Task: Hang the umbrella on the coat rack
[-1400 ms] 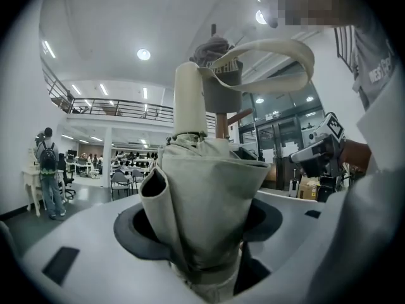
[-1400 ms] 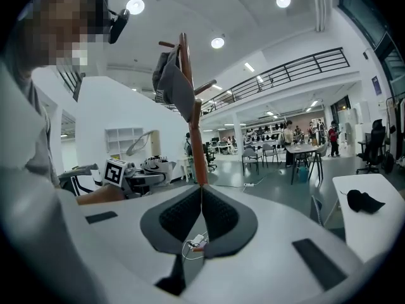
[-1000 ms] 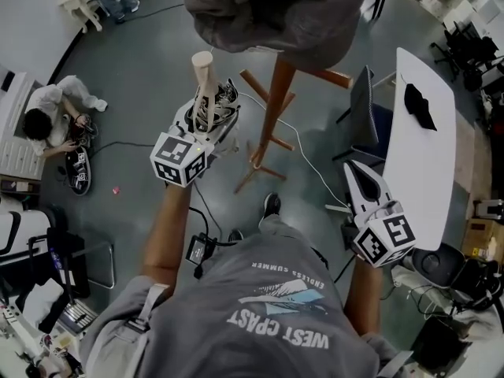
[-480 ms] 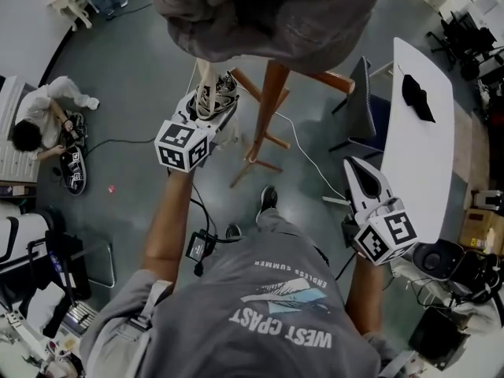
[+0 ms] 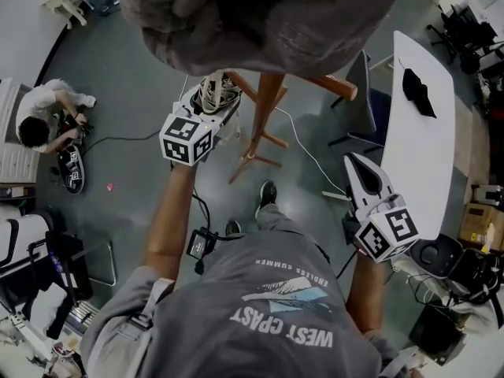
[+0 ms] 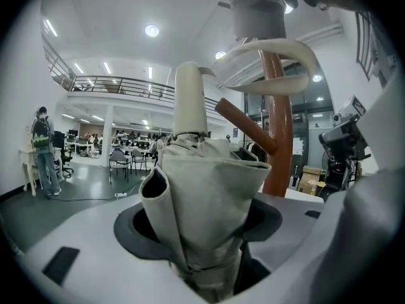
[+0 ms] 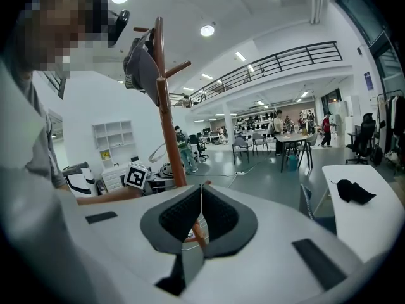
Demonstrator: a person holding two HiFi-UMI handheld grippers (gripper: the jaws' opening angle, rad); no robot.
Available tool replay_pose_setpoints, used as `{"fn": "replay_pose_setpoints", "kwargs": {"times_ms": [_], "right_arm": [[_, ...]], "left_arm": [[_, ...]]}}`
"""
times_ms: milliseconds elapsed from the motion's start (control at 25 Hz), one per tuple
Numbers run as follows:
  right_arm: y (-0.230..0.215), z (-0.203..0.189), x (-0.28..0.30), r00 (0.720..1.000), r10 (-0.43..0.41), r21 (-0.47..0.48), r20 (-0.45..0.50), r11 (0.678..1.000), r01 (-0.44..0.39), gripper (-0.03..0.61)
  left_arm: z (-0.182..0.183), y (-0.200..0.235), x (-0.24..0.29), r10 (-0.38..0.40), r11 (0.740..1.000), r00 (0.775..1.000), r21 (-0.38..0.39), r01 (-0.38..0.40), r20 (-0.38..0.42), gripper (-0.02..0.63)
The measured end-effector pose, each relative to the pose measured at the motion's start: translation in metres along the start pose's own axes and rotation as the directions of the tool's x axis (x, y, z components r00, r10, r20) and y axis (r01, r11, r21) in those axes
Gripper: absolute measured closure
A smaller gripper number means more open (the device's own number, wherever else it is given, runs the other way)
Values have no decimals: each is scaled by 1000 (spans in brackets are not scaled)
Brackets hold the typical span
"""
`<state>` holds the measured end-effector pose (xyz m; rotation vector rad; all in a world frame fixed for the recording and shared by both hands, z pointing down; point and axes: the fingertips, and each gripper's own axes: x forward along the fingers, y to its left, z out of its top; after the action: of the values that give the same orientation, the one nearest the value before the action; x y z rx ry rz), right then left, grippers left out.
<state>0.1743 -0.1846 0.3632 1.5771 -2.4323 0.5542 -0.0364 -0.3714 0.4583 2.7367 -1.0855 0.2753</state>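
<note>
Left gripper (image 6: pixel 200 233) clamped on folded beige umbrella (image 6: pixel 204 182); fabric bunched between jaws, shaft rising up out of them; curved handle (image 6: pixel 272 50) arcs across wooden coat rack (image 6: pixel 278 138) pole, above slanted peg (image 6: pixel 247 126), contact unclear; right gripper (image 7: pixel 201 215) jaws pressed together, empty, apart from rack.

Bright ceiling lamps (image 6: pixel 151 30) — fisheye-warped edges (head view dimmer).
</note>
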Motion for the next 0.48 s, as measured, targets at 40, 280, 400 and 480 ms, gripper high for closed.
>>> {"fn": "replay_pose_setpoints", "kwargs": {"times_ms": [40,280,400,480], "right_arm": [[0,0,0,1000,1,0,-1,1000,-1,548],[0,0,2,1000,0,4,-9,1000,0,548],[-5,-2,3,1000,-3,9,-14,1000,3,548],[-9,-2,6,1000,-4,12,-18,1000,4,548]], "left_arm": [[0,-1,1,-2,1000,1000,0,2,-1,321],[1,-5,8,-22,1000,1000,-1,22,-5,321],[0,-8,14,-31,1000,999,-2,31,-10,321],[-1,-9,20,-36,999,999,-4,36,-13,321]]}}
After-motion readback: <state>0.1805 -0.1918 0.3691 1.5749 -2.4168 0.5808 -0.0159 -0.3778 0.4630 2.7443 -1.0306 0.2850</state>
